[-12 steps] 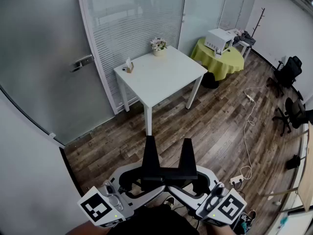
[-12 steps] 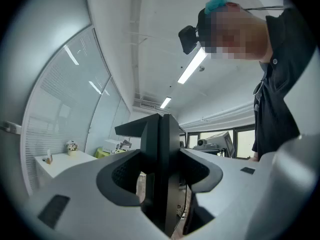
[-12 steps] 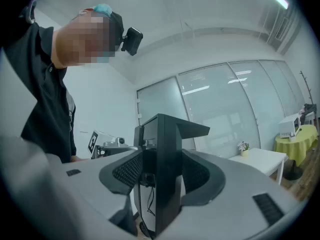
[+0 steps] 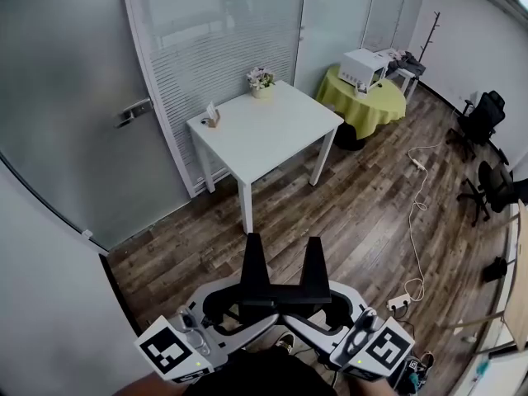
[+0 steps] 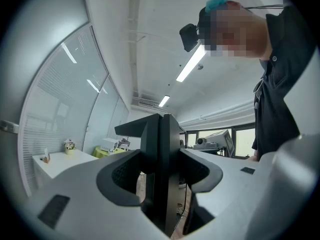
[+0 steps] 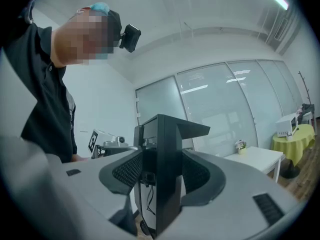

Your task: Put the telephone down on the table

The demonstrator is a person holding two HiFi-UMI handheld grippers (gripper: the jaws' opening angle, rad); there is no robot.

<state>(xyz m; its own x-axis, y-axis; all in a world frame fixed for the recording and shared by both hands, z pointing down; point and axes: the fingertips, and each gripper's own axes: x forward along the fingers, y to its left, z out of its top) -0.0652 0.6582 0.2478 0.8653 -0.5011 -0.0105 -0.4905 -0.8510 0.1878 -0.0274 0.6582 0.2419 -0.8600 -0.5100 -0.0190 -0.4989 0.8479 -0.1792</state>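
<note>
View from above of a small office with a wooden floor, seen from a person standing well back from a square white table. The table stands beside a frosted glass wall with blinds. A small pot of flowers sits at the tabletop's far corner. A little holder with paper in it sits at its left corner, and the rest of the tabletop is bare. The telephone cannot be made out in any view. Beyond the table's right corner is a round table with a yellow cloth, and a white box-shaped appliance stands on it. Dark office chairs stand at the right edge of the room, and a white cable trails across the floor. At the bottom of the view the person holds both grippers level, close to the body, pointing at each other. The left gripper has its grey jaws spread wide. A black upright piece stands in the gap, and floor shows past it on either side low down. The right gripper has its jaws spread just as wide around the same black piece. Neither holds any object from the room. Both gripper views look up at the person's dark shirt.
</note>
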